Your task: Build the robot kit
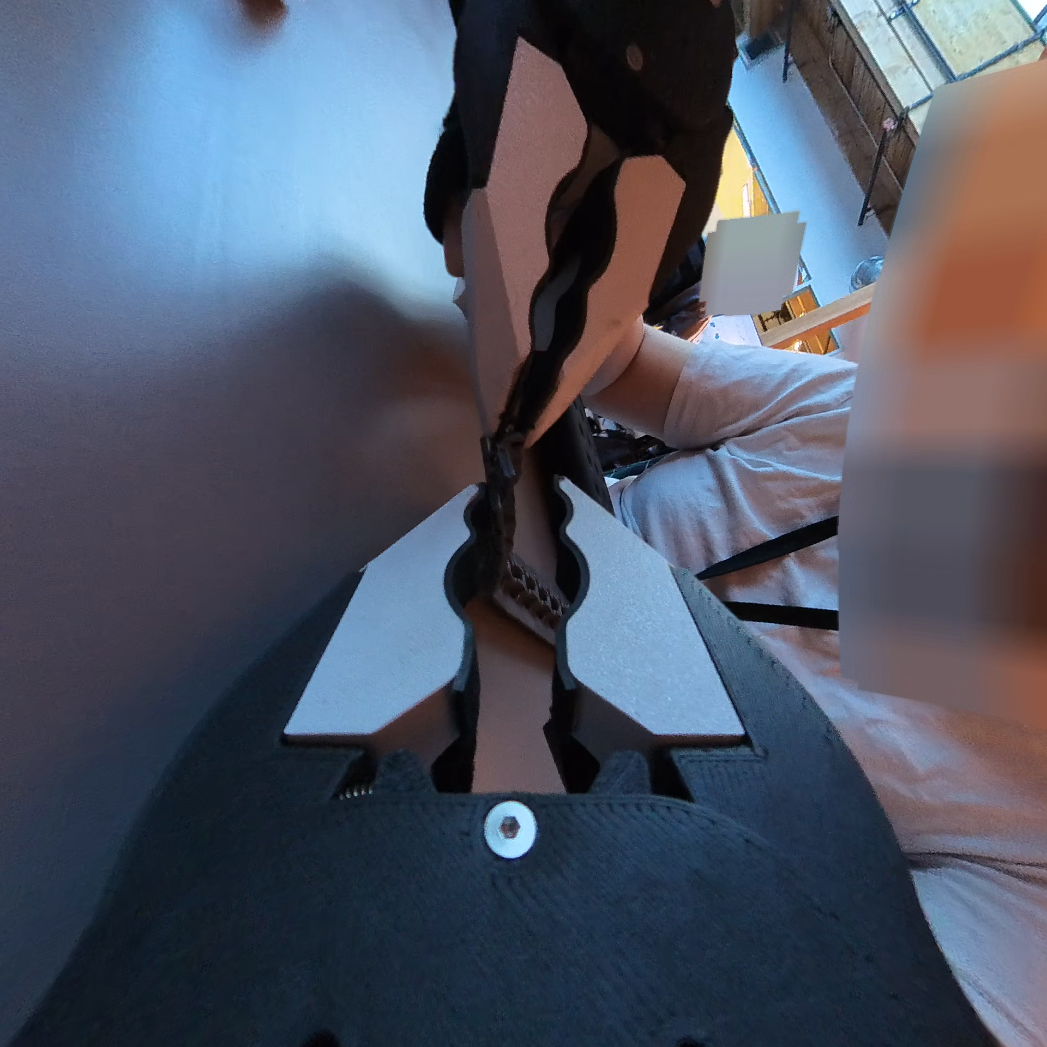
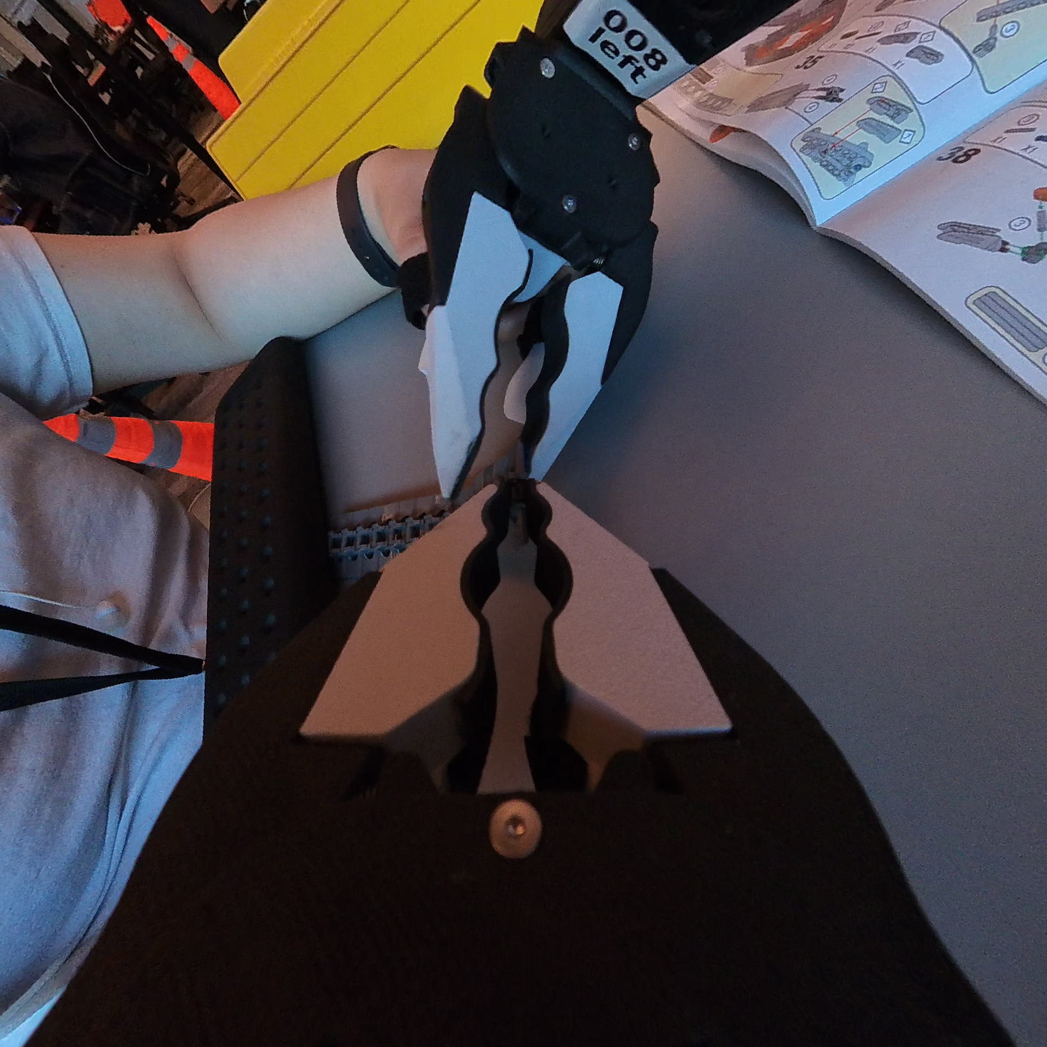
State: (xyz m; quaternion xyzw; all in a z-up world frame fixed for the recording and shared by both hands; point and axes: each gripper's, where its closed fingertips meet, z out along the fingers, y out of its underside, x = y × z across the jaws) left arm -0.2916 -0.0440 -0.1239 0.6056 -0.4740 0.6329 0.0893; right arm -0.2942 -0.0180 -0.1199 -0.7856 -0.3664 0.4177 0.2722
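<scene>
My two grippers meet tip to tip above a grey table [image 2: 793,510]. My left gripper [image 1: 520,484] is closed on a toothed track strip [image 1: 498,527], which runs lengthwise between its fingers and looks dark against the light. My right gripper [image 2: 513,484] is shut on the far end of the same strip, right at the left gripper's tips. In the right wrist view the strip [image 2: 379,541] is grey and sticks out to the left under the left gripper [image 2: 493,479]. In the left wrist view the right gripper [image 1: 501,436] comes down from above.
An open building-instruction booklet [image 2: 906,170] lies on the table at the far right. A black perforated chair back [image 2: 255,510] stands at the table's left edge. A person's arm with a black wristband [image 2: 362,226] reaches in. A yellow panel [image 2: 368,85] and an orange cone [image 2: 130,436] are behind. Both grippers' tips are close together, under 4 cm apart. Left tips and right tips are each some 35 cm from the yellow panel [image 2: 368,85].
</scene>
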